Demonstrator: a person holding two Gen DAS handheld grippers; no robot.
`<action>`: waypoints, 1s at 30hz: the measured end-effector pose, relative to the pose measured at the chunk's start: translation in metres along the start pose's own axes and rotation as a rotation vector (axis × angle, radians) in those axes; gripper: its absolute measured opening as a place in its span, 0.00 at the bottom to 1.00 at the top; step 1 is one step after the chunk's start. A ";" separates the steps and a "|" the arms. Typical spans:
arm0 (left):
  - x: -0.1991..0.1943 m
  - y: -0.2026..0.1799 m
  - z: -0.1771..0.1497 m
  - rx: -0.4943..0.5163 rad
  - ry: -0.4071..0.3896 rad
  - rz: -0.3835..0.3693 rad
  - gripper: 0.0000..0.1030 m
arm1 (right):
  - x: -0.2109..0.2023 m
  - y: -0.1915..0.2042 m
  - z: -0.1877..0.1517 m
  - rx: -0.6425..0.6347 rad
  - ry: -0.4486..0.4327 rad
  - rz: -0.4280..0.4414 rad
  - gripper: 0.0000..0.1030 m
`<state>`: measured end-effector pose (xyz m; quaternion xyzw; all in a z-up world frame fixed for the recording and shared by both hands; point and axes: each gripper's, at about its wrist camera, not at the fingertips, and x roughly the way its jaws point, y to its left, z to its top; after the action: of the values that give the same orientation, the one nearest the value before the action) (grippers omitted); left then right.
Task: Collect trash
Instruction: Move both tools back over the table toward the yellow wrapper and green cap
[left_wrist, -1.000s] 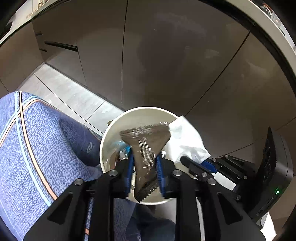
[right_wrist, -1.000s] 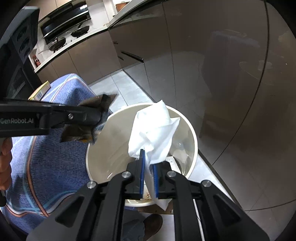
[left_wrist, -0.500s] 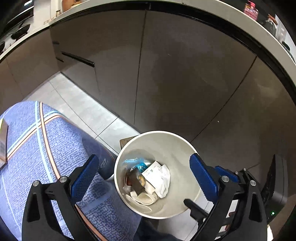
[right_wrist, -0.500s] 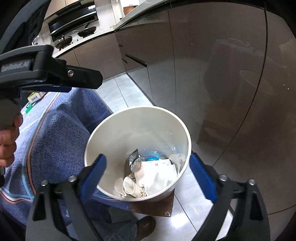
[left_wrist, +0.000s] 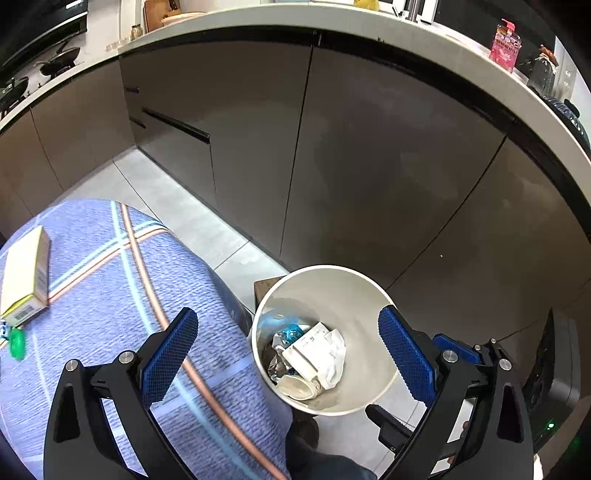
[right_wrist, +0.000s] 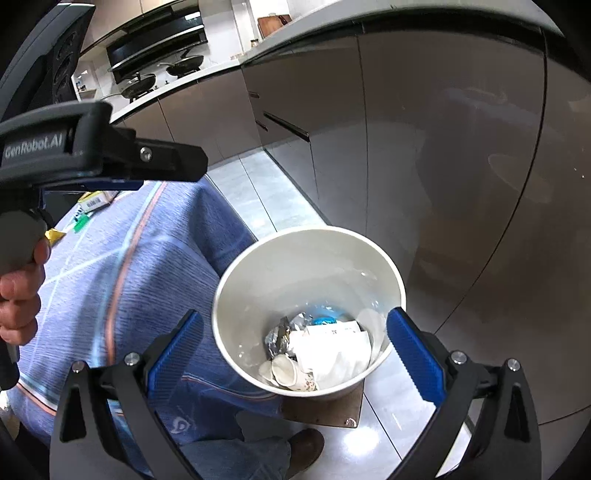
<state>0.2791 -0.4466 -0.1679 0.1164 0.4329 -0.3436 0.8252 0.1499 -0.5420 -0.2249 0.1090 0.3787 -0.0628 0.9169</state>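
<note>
A white round trash bin (left_wrist: 365, 291) stands on the floor beside the table; it also shows in the right wrist view (right_wrist: 258, 280). Inside lie a white tissue (right_wrist: 332, 354), a silver-brown wrapper (right_wrist: 280, 334), a crushed paper cup (right_wrist: 284, 371) and a blue packet (left_wrist: 290, 330). My left gripper (left_wrist: 288, 354) is wide open and empty above the bin. My right gripper (right_wrist: 295, 350) is wide open and empty above it too. On the table lie a yellow-white box (left_wrist: 26, 273) and a small green item (left_wrist: 16, 341).
The table has a blue patterned cloth (left_wrist: 110, 295). Brown kitchen cabinets (left_wrist: 369, 166) run behind the bin. A brown board (right_wrist: 325, 406) lies under the bin on the grey tile floor (right_wrist: 258, 192). The person's shoe (right_wrist: 306, 443) is near the bin.
Both grippers opened: the left let go of the brown wrapper, the right let go of the white tissue, and both now lie in the bin. Both grippers have risen and drawn back.
</note>
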 end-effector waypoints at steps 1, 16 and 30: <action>-0.006 0.001 0.000 -0.003 -0.007 -0.001 0.92 | -0.003 0.003 0.002 -0.005 -0.004 0.000 0.97; -0.105 0.054 -0.022 -0.079 -0.118 0.042 0.92 | -0.061 0.078 0.031 -0.133 -0.099 0.055 0.97; -0.175 0.209 -0.121 -0.373 -0.089 0.158 0.92 | -0.066 0.190 0.044 -0.276 -0.071 0.215 0.97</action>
<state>0.2737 -0.1515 -0.1232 -0.0202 0.4417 -0.1963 0.8752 0.1710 -0.3673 -0.1187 0.0199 0.3372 0.0845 0.9374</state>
